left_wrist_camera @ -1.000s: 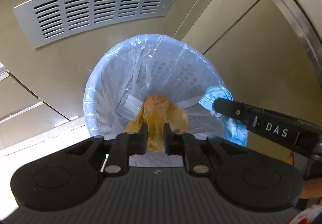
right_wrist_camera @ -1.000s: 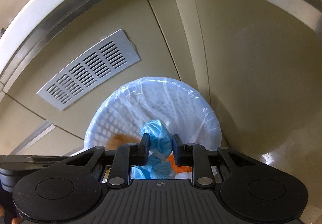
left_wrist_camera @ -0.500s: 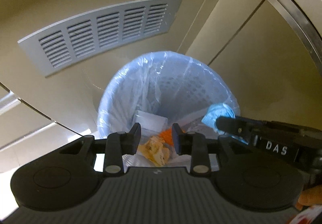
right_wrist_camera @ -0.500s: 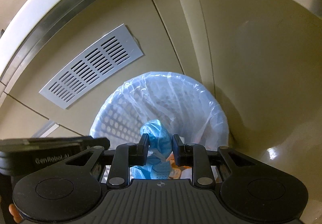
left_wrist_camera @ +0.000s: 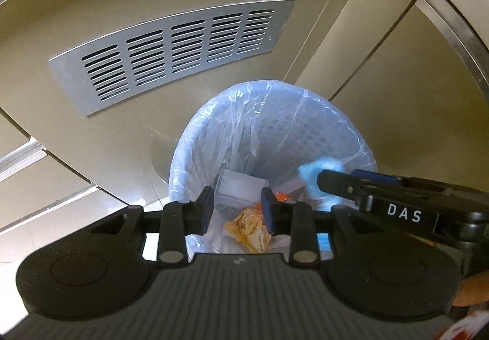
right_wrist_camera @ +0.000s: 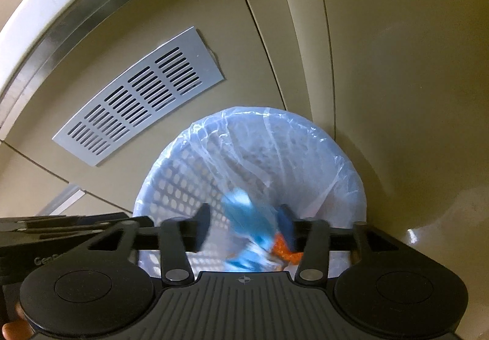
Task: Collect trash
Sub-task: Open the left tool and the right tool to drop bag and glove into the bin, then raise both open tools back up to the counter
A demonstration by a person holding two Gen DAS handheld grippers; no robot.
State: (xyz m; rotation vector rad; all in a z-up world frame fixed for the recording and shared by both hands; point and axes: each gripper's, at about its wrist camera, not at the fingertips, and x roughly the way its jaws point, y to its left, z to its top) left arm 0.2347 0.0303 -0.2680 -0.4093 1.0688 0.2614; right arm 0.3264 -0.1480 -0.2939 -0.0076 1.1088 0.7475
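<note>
Both your grippers hang over the lined bin (left_wrist_camera: 333, 129). Left gripper (left_wrist_camera: 236, 209): jaws apart w/ nothing between; crumpled orange wrapper (left_wrist_camera: 249, 228) lies at bin bottom. Right gripper (right_wrist_camera: 244, 225): jaws spread, blurred blue glove (right_wrist_camera: 244, 217) loose between them, inside the bin's rim.

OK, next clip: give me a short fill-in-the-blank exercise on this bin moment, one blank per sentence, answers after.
1. The waste bin is lined with a clear plastic ____.
2. The crumpled wrapper lying in the bin, seen between the open fingers of the left hand-held gripper, is mostly ____ in colour.
3. The blurred glove between the open fingers of the right hand-held gripper is ____ in colour.
4. On the cabinet behind the bin sits a slotted grey ____.

Answers: bag; yellow; blue; vent
</note>
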